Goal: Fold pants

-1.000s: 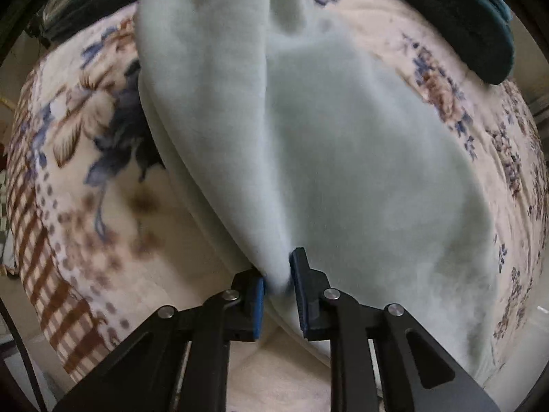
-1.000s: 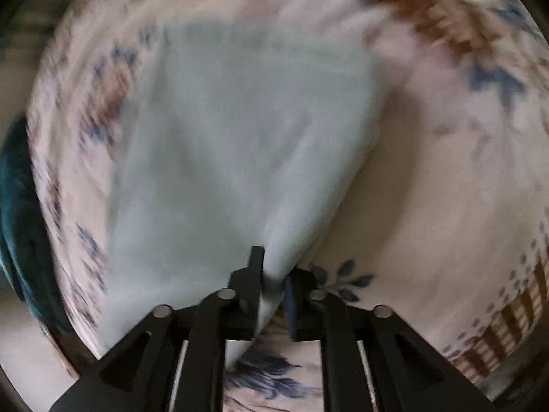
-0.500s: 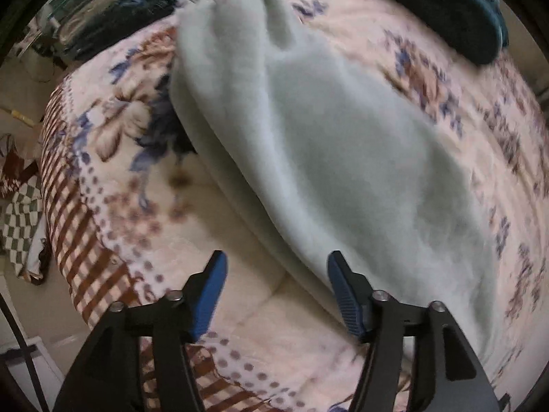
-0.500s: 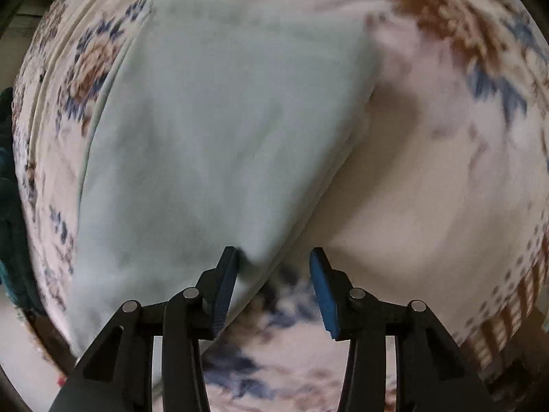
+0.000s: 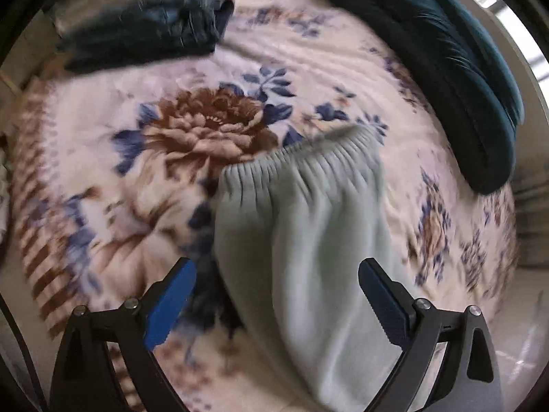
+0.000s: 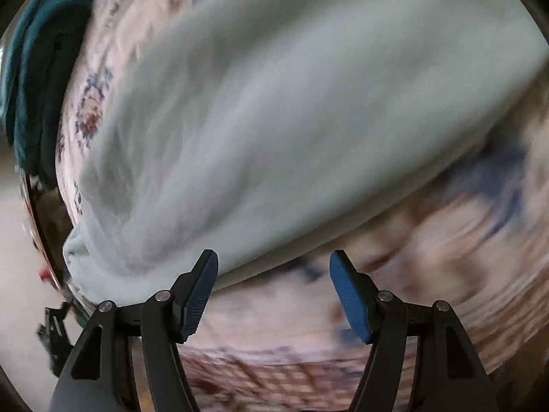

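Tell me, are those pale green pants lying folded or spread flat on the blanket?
Folded: the pants lie doubled on the blanket, a second layer edge showing underneath in the right wrist view.

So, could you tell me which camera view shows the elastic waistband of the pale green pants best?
The left wrist view: the gathered waistband lies in plain sight on the floral blanket. The right wrist view shows only blurred pant fabric, no waistband.

We can read no text, label, brand, number or sign in either wrist view; both are blurred, and we find only flower patterns, no writing.
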`<state>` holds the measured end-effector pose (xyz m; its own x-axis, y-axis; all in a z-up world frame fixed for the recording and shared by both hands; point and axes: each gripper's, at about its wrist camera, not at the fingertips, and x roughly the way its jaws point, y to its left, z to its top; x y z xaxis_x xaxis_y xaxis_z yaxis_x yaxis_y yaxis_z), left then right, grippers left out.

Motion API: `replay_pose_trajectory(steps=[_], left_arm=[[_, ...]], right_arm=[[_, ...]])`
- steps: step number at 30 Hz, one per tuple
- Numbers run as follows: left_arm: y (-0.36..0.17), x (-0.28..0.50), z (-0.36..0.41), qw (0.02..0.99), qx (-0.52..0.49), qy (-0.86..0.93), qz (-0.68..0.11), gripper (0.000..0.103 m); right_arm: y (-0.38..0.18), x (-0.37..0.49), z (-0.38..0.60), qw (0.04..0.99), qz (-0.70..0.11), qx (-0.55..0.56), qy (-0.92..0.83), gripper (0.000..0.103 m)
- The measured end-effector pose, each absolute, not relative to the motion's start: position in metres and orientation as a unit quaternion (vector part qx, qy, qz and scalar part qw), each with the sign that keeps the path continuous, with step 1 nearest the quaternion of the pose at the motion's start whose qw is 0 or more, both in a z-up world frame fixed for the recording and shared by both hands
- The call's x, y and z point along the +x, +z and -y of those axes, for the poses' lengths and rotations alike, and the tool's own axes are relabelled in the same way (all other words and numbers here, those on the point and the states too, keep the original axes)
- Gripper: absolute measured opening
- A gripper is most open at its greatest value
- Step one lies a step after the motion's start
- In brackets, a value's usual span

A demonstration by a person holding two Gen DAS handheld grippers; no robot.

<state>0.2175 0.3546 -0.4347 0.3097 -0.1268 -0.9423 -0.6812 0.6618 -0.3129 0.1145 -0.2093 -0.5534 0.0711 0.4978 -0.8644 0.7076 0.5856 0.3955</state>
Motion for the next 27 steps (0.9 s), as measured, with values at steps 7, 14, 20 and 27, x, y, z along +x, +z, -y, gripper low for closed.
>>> replay_pose_trajectory(steps=[7, 14, 20, 27], left_arm=[[-0.474, 0.280, -0.376, 0.737, -0.352, 0.083, -0.572, 0.028], [-0.427, 0.247, -0.385, 0.796, -0.298, 0.074, -0.522, 0.022], [-0.507, 0.224, -0.402, 0.743, -0.284, 0.129, -0.592, 0.026], [-0.501, 0.207, -0.422, 0.722, -0.338, 0.143, -0.587, 0.058]], right_arm=[[-0.592, 0.119, 0.148, 0.565, -0.604, 0.540, -0.157, 0.060], [-0.552, 0.112, 0.141, 0.622, -0.579, 0.495, -0.183, 0.020], [-0.549, 0.108, 0.151, 0.625, -0.627, 0.437, -0.161, 0.023], [-0.529, 0.095, 0.174, 0.614, -0.610, 0.472, -0.169, 0.053]])
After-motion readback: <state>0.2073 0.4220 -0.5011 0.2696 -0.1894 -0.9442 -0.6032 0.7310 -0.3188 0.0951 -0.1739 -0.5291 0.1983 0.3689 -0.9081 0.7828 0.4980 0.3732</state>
